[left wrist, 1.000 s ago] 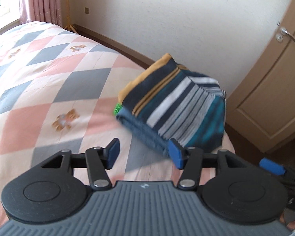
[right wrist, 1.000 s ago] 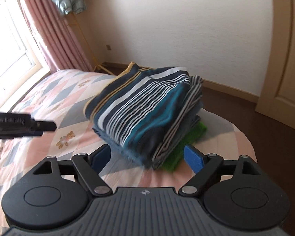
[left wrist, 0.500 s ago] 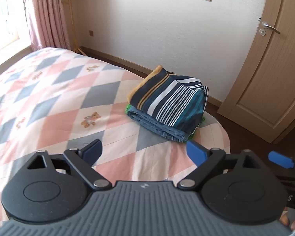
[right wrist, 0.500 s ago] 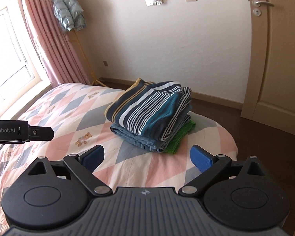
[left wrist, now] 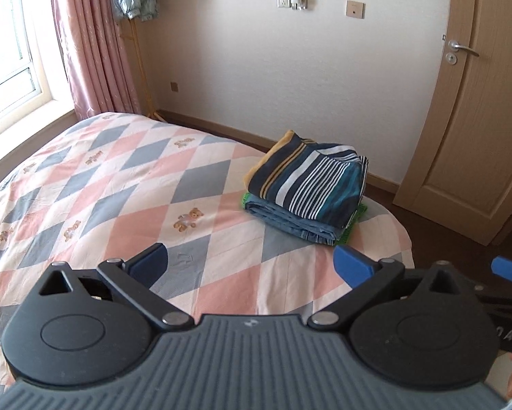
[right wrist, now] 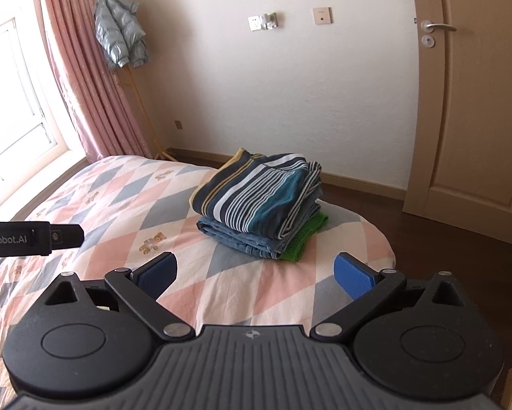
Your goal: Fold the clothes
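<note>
A stack of folded clothes sits near the corner of the bed: a striped navy, teal and white shirt (left wrist: 310, 181) on top, folded blue jeans (left wrist: 290, 220) under it, a green garment (left wrist: 353, 220) at the bottom. The stack also shows in the right wrist view (right wrist: 259, 198). My left gripper (left wrist: 252, 263) is open and empty, held back above the bedspread, well short of the stack. My right gripper (right wrist: 256, 273) is open and empty, also pulled back from the stack. The left gripper's body (right wrist: 33, 239) shows at the left edge of the right wrist view.
The bed has a pink, grey and white diamond bedspread (left wrist: 119, 184). A wooden door (left wrist: 478, 102) stands to the right, a pink curtain (left wrist: 85, 41) and window to the left. A pale blue jacket (right wrist: 119, 34) hangs on a stand. Dark floor lies beyond the bed's corner (right wrist: 426, 225).
Both grippers have drawn back and risen away from the stack, which now looks smaller and farther. Both jaws have opened wider. The stack has stayed in place.
</note>
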Action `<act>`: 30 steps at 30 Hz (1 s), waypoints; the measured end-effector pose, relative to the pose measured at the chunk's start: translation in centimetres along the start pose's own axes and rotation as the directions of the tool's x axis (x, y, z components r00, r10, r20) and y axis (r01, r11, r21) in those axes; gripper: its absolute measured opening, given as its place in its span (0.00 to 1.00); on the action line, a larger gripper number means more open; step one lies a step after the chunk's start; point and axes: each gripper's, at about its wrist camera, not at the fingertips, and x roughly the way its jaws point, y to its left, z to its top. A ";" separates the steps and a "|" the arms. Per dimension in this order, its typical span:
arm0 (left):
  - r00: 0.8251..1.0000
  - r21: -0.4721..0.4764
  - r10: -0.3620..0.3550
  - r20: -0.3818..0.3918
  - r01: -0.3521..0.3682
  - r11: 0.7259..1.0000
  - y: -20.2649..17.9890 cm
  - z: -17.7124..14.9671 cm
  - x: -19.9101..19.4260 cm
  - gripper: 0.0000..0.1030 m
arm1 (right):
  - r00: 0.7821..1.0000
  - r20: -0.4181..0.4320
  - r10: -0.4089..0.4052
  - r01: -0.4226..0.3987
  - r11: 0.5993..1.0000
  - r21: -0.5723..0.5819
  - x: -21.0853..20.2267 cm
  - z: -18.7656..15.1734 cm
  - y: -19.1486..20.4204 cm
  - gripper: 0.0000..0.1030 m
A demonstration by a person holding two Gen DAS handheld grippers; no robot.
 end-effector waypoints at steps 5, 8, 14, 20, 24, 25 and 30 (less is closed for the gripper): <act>0.999 0.017 0.020 0.040 -0.020 1.000 0.6 -0.8 -1.2 0.99 | 0.998 0.002 -0.068 0.068 0.996 -0.057 -0.4 -0.6 1.6 0.99; 0.998 0.050 0.038 0.050 -0.041 0.998 0.8 -1.3 -1.6 0.99 | 0.995 0.027 -0.097 0.099 0.993 -0.071 -0.5 -0.8 2.4 1.00; 1.000 0.059 -0.027 0.009 0.027 0.998 1.9 -2.3 -1.3 0.99 | 0.995 0.050 -0.089 0.086 0.994 0.063 -0.6 -1.1 2.4 1.00; 1.000 0.085 -0.021 -0.022 0.023 0.996 1.9 -2.7 0.4 0.99 | 0.994 -0.056 -0.088 0.092 0.994 0.067 1.0 -0.3 2.5 1.00; 0.998 0.091 -0.015 -0.054 0.020 0.996 1.7 -2.6 2.0 0.99 | 0.988 -0.101 -0.113 0.118 0.992 0.041 2.6 -0.3 2.9 1.00; 0.998 0.096 -0.011 -0.059 0.016 0.995 1.7 -2.4 2.5 0.99 | 0.987 -0.112 -0.114 0.119 0.992 0.037 3.2 -0.3 2.9 1.00; 0.997 0.094 0.016 -0.078 -0.008 0.996 1.5 -1.6 4.7 0.99 | 0.980 -0.152 -0.131 0.134 0.991 0.005 5.7 0.2 2.9 1.00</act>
